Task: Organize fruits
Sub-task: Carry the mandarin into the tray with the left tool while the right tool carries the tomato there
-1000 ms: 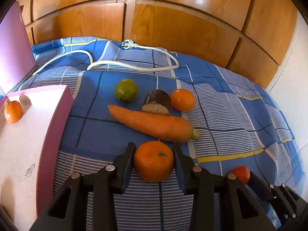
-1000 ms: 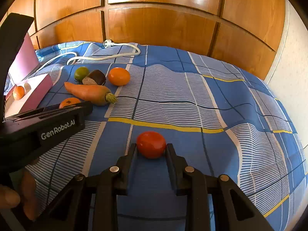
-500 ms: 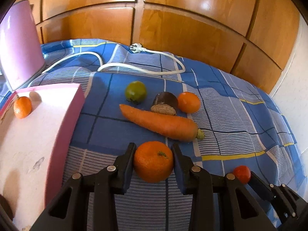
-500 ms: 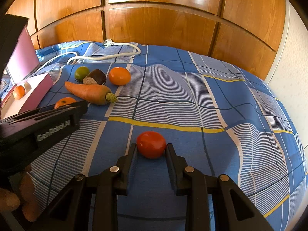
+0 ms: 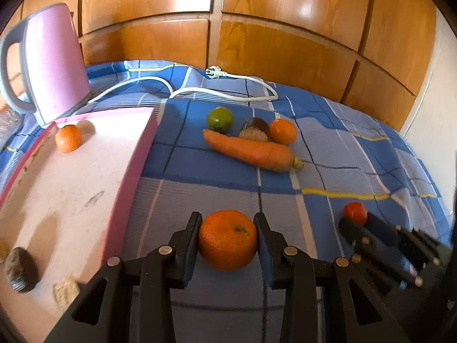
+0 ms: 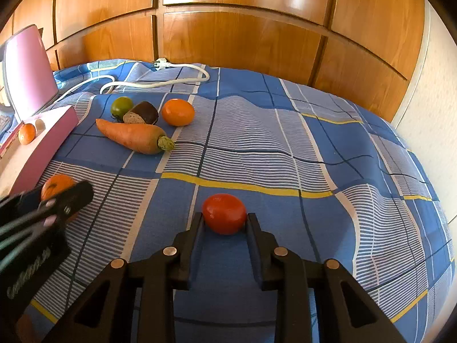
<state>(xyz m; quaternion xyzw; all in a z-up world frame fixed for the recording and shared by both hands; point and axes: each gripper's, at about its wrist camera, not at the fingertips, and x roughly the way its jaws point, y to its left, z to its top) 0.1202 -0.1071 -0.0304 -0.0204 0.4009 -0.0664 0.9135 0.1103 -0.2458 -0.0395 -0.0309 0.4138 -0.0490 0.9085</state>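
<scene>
Both tools are loaded. Nearest the left-hand camera, the left tool point(image 5: 228, 230) is closed to about the width of a mandarin point(image 5: 228, 240), a finger pressed on each flank of the fruit, stem scar turned up — it looks carried just above the bedspread point(image 5: 328, 177), though I cannot tell whether it touches the cloth. The right tool point(image 6: 224, 218) has narrowed onto a small red tomato point(image 6: 224, 213), gripped only at the fingertips, so most of the fruit juts out past them.

What the next move turns on, as I judge it, is the pink box point(image 5: 85, 177): it lies just to the left of the left tool, its near wall beside the left finger, its open white floor stretching away to the far left. The left hand is plainly the nearer — the right tool sits well apart, off to the right across the bed. One mandarin in the box point(image 5: 68, 138) already rests at its far corner.

Farther up the bed a carrot point(image 5: 248, 150) lies slantwise, leaf end toward the right. Behind it, touching or nearly so, sit a green fruit point(image 5: 220, 118), a dark cut piece point(image 5: 254, 129) and an orange point(image 5: 283, 131). Beyond the box stands a pink kettle point(image 5: 54, 63), its white cord point(image 5: 228, 88) looping away.
</scene>
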